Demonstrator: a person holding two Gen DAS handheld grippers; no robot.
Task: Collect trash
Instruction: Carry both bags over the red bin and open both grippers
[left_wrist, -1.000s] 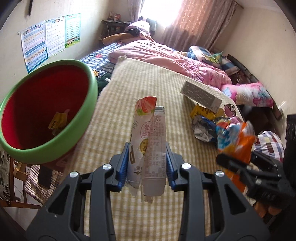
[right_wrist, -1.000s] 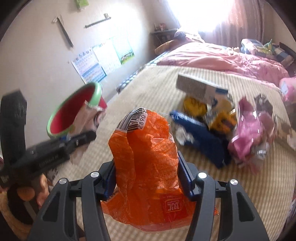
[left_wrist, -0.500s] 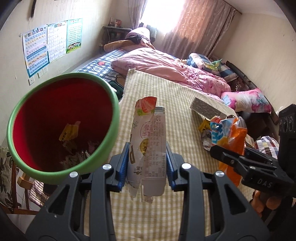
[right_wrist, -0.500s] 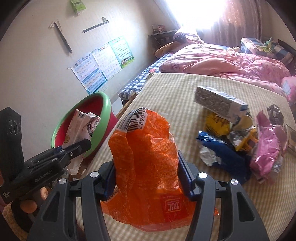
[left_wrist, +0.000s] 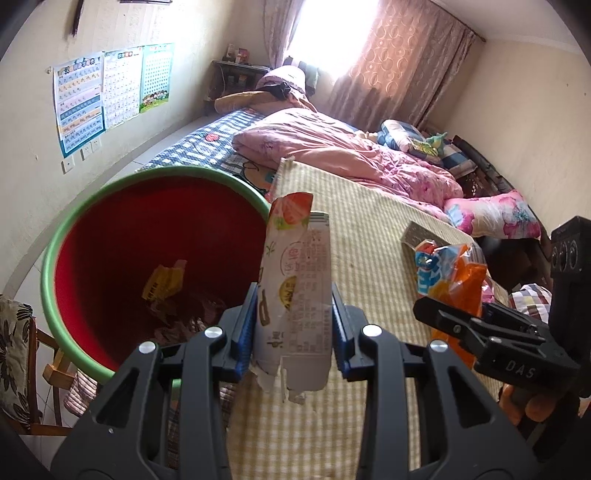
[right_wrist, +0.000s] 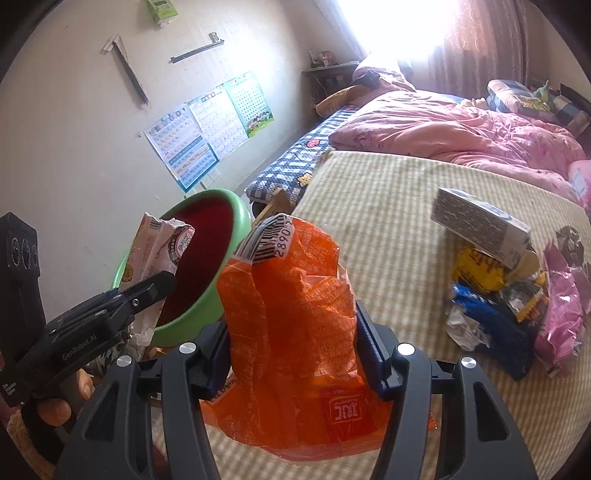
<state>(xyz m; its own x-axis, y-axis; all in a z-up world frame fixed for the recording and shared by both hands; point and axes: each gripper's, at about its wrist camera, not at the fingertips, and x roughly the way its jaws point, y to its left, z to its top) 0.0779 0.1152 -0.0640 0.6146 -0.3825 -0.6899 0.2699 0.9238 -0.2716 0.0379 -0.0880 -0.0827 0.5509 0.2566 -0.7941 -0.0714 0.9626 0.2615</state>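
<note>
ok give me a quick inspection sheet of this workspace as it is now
Surface: checked yellow mat on the bed, bare in the middle.
Job's things: white strawberry wrapper and orange bag held up; red bin with green rim holds some scraps.
Clutter: trash pile with a grey box on the mat.
Grippers: left gripper shut on the wrapper; right gripper shut on the bag.
Cables: nothing seen.
Surroundings: pink quilt, wall charts, curtains.

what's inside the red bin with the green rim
Inside the bin, a yellow wrapper lies against the red wall above a heap of crumpled, darker wrappers. The bottom is covered by that heap and by the left gripper.
</note>
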